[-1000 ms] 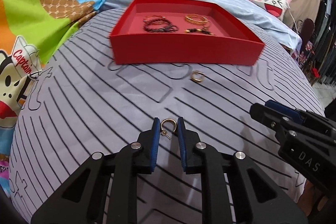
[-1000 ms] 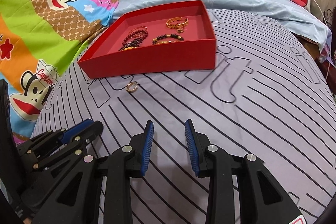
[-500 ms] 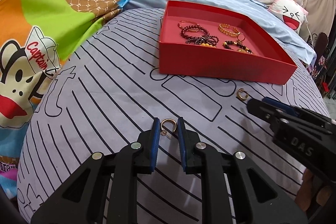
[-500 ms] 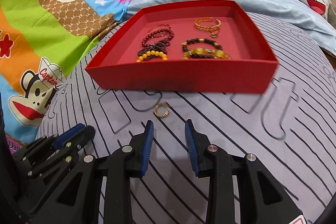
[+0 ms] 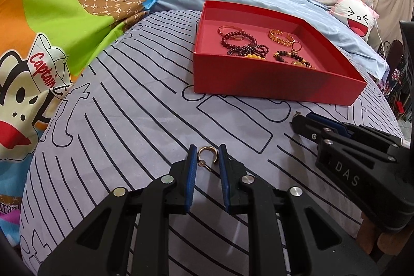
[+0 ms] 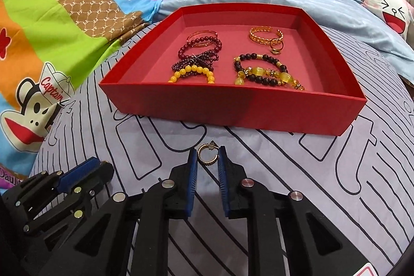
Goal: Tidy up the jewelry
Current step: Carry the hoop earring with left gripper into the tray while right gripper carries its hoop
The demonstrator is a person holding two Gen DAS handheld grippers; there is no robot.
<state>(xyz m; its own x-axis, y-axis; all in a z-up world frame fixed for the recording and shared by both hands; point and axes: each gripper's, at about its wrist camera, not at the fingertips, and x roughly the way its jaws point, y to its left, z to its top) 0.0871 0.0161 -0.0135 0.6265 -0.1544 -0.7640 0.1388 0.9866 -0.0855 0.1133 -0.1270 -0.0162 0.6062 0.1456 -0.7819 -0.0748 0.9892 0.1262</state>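
Your right gripper (image 6: 207, 155): jaws closing, now around gold ring (image 6: 206, 152); a second ago they stood wider over bare bedspread (image 6: 297, 185), ring far off. Your left gripper (image 5: 207, 155): unchanged, clamped on gold hoop earring (image 5: 207, 155). Red tray (image 6: 233, 107) looms nearer. Right view shows yellow bead bracelets in tray; left view hides ring behind right gripper.

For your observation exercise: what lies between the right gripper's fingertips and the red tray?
A gold hoop earring sits between the closing right gripper; beyond it, bare striped bedsheet reaches the red tray, in the right wrist view.
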